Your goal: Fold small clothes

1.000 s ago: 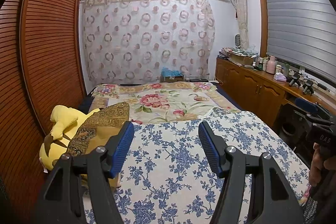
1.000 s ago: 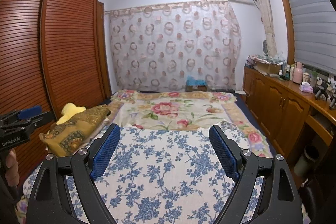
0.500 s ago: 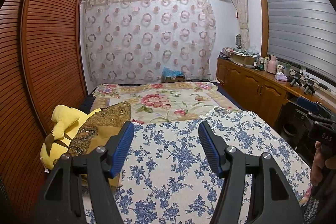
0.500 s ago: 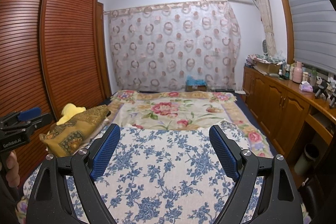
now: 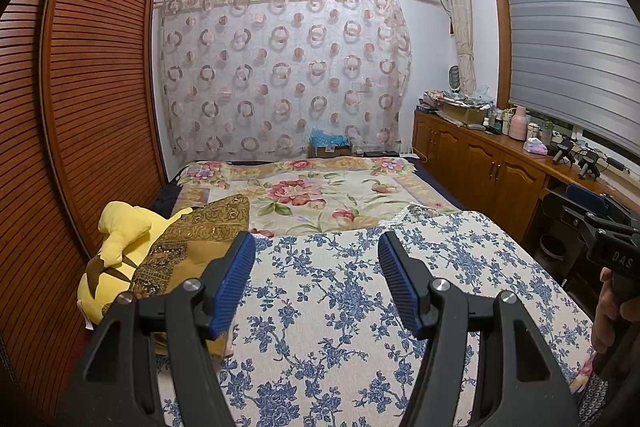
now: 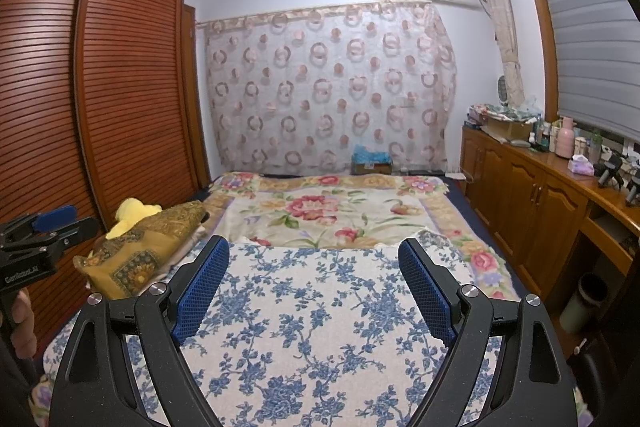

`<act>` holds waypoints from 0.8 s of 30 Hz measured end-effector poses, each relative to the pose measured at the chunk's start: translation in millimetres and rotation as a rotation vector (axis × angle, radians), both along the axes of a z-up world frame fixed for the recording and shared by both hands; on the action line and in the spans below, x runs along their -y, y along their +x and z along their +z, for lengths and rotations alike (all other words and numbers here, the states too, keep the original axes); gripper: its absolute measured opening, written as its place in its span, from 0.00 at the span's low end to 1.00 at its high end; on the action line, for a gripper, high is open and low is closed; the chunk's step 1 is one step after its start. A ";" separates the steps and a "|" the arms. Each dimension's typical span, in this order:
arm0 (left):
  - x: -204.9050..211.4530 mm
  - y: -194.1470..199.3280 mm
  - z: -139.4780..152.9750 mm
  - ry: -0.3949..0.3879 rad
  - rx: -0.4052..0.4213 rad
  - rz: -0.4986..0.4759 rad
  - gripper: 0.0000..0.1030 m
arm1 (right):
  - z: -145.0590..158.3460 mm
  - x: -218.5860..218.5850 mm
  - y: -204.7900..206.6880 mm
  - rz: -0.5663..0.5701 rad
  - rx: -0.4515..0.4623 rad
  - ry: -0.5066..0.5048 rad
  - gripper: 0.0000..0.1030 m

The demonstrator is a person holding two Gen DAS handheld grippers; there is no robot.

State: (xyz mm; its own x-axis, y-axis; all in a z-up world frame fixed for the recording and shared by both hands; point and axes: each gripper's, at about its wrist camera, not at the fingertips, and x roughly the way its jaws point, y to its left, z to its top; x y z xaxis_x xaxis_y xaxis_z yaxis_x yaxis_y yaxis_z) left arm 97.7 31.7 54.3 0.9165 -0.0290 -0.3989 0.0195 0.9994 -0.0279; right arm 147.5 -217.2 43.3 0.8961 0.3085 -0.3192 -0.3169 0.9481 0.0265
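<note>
No small garment shows in either view. My left gripper [image 5: 316, 247] is open and empty, held level above a blue-flowered cloth [image 5: 344, 303] spread on the bed. My right gripper [image 6: 314, 251] is open and empty above the same cloth [image 6: 312, 311]. The right gripper also shows at the right edge of the left wrist view [image 5: 600, 227], and the left gripper shows at the left edge of the right wrist view [image 6: 44, 231].
A gold patterned pillow [image 5: 192, 239] and a yellow plush toy [image 5: 116, 243] lie at the bed's left side, by the slatted wardrobe [image 5: 80, 107]. A red-flowered blanket [image 5: 304, 191] covers the far bed. A cluttered wooden cabinet [image 6: 532, 195] runs along the right.
</note>
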 end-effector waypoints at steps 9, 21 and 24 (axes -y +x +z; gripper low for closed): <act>-1.6 -0.4 -0.6 0.001 0.003 0.000 0.62 | 0.4 -0.4 0.2 0.000 -0.001 -0.001 0.86; -1.4 -1.0 -1.5 0.000 0.003 0.000 0.62 | -0.7 -0.2 0.1 0.000 -0.001 0.000 0.86; -1.0 -1.2 -1.8 0.001 0.003 0.000 0.62 | -1.3 -0.4 0.1 0.000 -0.001 -0.001 0.86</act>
State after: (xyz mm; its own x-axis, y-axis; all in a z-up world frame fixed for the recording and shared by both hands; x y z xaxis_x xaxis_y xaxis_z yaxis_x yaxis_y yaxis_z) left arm 96.5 32.7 52.6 0.9175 -0.0285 -0.3966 0.0193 0.9994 -0.0272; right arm 147.6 -216.7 42.0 0.8959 0.3079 -0.3202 -0.3169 0.9481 0.0253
